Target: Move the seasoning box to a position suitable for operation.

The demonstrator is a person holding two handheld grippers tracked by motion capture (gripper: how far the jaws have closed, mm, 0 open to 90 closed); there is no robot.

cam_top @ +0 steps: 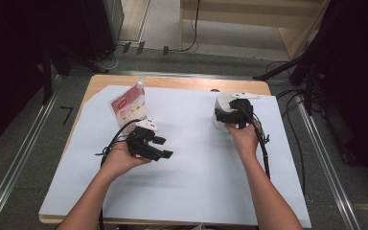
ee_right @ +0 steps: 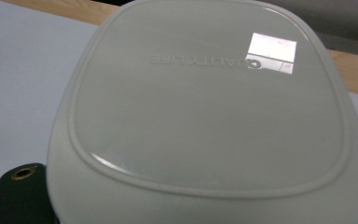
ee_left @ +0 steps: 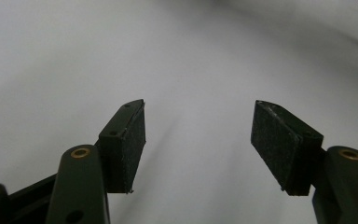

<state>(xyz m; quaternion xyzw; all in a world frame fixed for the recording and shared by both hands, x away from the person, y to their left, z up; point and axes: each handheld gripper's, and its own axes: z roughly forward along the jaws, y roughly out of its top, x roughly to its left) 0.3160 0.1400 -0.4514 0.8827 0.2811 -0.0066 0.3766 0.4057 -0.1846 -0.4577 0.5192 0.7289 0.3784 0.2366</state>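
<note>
A white lidded container [cam_top: 222, 103] stands at the back right of the white sheet [cam_top: 196, 177]. My right gripper [cam_top: 231, 115] is right against its near side. In the right gripper view the pale grey lid [ee_right: 205, 116], with embossed lettering, lies close under the camera and hides the fingertips; one black jaw base shows at the lower left beside the lid's edge. My left gripper [cam_top: 165, 147] hovers over the sheet left of centre, pointing right. Its jaws are open, and its pads [ee_left: 133, 140] have nothing but bare sheet between them.
A red and white pouch [cam_top: 128, 106] stands upright at the back left of the sheet, just behind my left hand. The wooden table edge [cam_top: 182, 82] runs along the back. Cables trail from both grippers toward the person.
</note>
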